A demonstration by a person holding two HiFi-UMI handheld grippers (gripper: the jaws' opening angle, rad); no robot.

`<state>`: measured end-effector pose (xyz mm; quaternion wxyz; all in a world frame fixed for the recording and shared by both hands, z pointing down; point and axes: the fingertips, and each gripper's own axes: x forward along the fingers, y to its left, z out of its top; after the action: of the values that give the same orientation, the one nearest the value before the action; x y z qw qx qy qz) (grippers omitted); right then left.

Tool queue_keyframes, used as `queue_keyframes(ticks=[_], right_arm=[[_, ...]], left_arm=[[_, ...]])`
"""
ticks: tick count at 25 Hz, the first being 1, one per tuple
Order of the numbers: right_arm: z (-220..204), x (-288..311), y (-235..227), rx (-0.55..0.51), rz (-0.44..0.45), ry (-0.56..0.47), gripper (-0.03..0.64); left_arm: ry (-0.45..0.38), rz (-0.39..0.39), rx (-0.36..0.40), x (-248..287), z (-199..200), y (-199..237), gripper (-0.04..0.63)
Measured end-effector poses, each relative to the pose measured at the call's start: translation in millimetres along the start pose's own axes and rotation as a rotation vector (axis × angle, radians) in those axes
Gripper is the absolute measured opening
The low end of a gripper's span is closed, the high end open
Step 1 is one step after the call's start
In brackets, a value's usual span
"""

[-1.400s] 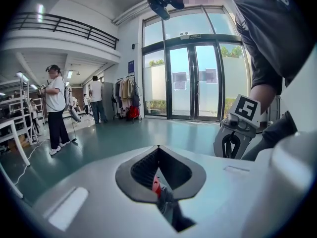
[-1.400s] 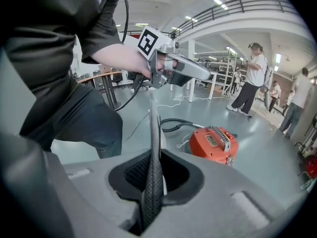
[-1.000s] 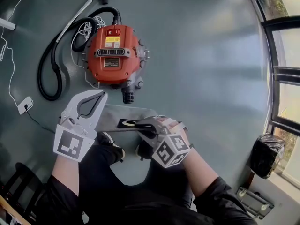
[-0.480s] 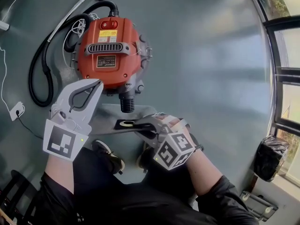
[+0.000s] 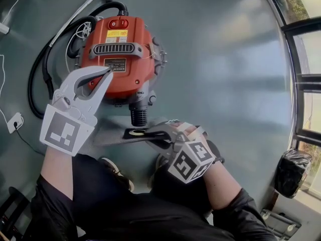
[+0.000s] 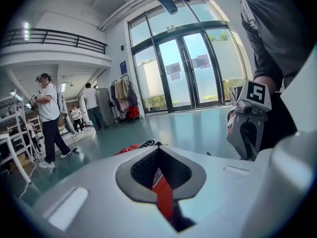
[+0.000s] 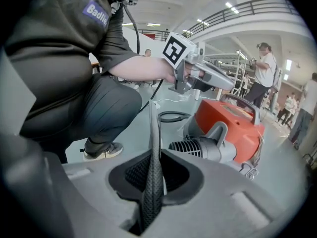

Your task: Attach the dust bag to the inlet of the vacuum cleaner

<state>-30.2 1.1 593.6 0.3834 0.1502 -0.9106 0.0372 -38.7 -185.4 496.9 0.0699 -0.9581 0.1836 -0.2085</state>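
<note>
The orange vacuum cleaner point(image 5: 119, 59) lies on the floor with its grey ribbed inlet point(image 5: 138, 116) pointing toward me. Just below the inlet hangs the flat grey dust bag point(image 5: 113, 136), its black collar with a round hole point(image 5: 135, 132) a short way off the inlet. My right gripper point(image 5: 159, 134) is shut on the collar's edge, which shows as a black mesh strip point(image 7: 151, 182) between its jaws; the inlet point(image 7: 190, 148) lies ahead to the right. My left gripper point(image 5: 106, 73) is shut and empty, its tips over the vacuum's body.
A black hose point(image 5: 40, 79) loops left of the vacuum, with a white cord and plug point(image 5: 12, 122) beyond. My shoes point(image 5: 118, 172) are under the bag. Glass doors and a dark sack point(image 5: 288, 169) stand at the right. People point(image 6: 49, 118) walk far off.
Both grippers have sunk toward the floor and the vacuum looks nearer. The left gripper has moved from beside the bag to over the vacuum's body. The right keeps its hold on the collar.
</note>
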Motion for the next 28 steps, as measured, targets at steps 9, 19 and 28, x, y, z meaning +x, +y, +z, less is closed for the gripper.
queue_keyframes(ticks=[9, 19, 28], right_arm=[[1, -2, -13, -0.013, -0.047, -0.022, 0.023], [-4, 2, -22, -0.003, -0.062, -0.002, 0.021], [-6, 4, -27, -0.003, -0.078, 0.0, 0.021]], left_arm=[[0.109, -0.064, 0.189, 31, -14, 8, 0.017], [0.21, -0.113, 0.291, 49, -44, 2, 0.015], [0.196, -0.12, 0.281, 51, -43, 1, 0.015]])
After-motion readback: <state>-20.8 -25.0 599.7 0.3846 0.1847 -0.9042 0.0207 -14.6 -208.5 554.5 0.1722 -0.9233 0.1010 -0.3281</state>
